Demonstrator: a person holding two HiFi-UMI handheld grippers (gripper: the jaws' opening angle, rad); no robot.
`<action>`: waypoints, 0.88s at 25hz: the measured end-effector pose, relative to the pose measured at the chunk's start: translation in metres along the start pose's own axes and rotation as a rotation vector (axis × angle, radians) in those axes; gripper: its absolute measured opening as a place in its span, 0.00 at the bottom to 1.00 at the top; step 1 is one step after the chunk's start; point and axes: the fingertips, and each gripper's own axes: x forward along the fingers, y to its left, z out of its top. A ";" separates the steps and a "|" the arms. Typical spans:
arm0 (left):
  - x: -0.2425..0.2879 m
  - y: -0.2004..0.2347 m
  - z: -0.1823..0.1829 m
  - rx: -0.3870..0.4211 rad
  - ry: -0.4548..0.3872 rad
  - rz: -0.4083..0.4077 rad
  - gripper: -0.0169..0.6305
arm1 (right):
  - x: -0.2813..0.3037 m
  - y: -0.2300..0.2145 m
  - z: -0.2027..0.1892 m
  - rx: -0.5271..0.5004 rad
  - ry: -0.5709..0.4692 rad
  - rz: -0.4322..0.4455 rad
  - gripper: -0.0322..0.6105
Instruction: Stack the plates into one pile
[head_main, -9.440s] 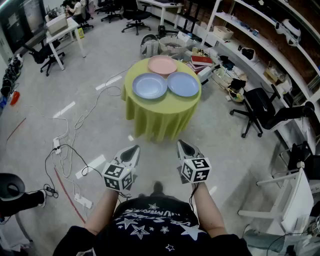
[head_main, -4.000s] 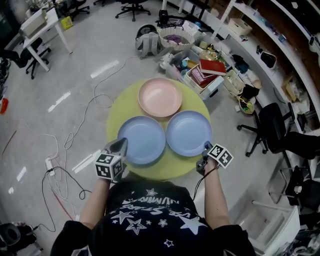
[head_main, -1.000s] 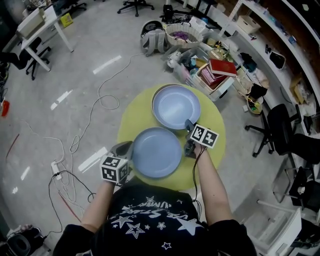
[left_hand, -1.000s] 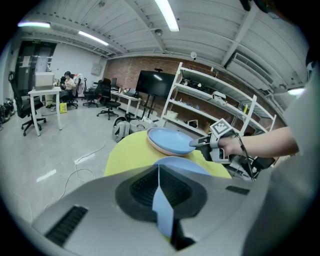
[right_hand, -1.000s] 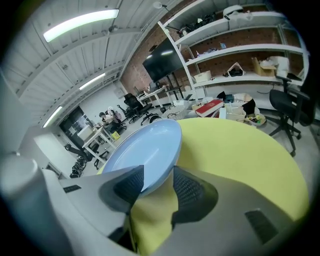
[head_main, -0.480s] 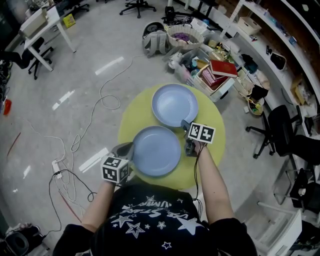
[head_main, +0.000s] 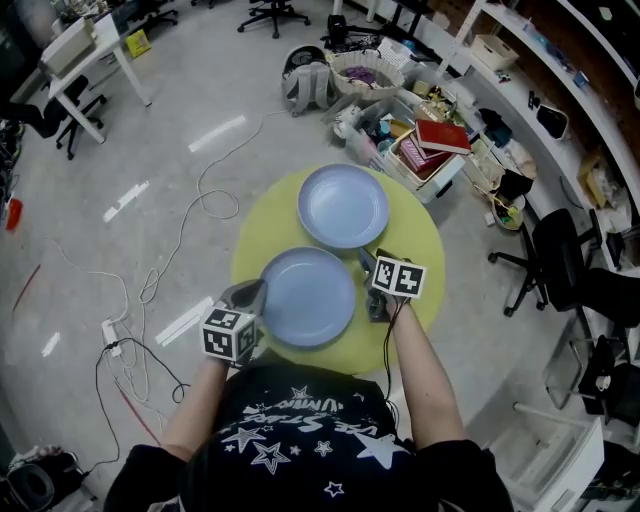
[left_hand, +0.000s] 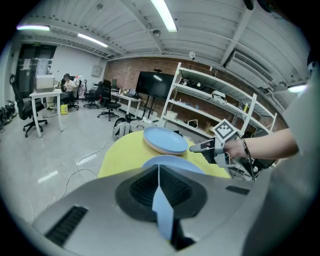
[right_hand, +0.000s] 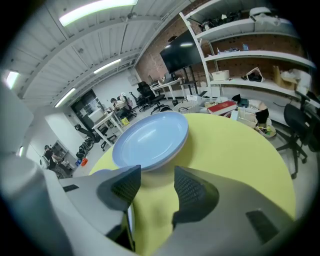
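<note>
On the round yellow table (head_main: 412, 238) lie two blue plates. The far plate (head_main: 343, 205) rests on a pink one, whose rim (left_hand: 161, 149) peeks out beneath it in the left gripper view. The near plate (head_main: 307, 297) lies alone in front of me. My right gripper (head_main: 364, 258) hovers open just right of the gap between them, with only yellow cloth between its jaws (right_hand: 155, 180); the stacked plate (right_hand: 150, 140) is ahead of it. My left gripper (head_main: 252, 293) is shut at the near plate's left rim, holding nothing (left_hand: 159, 170).
Beyond the table sit a basket and boxes with red books (head_main: 440, 138). A black office chair (head_main: 560, 262) stands to the right. Cables (head_main: 170, 290) trail over the floor on the left, and a white desk (head_main: 80, 48) stands far left.
The right gripper has opened, left the blue plate on the far pile, and drawn back toward me. The left gripper has stayed at the near plate's rim.
</note>
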 end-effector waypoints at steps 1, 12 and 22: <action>-0.001 0.000 0.001 0.004 -0.001 0.007 0.06 | -0.003 0.002 -0.003 -0.008 0.003 0.012 0.39; -0.015 -0.008 -0.002 0.008 -0.022 0.032 0.06 | -0.031 0.038 -0.025 -0.123 0.008 0.158 0.09; -0.027 -0.010 -0.009 -0.016 -0.031 0.055 0.06 | -0.036 0.052 -0.058 -0.217 0.088 0.179 0.08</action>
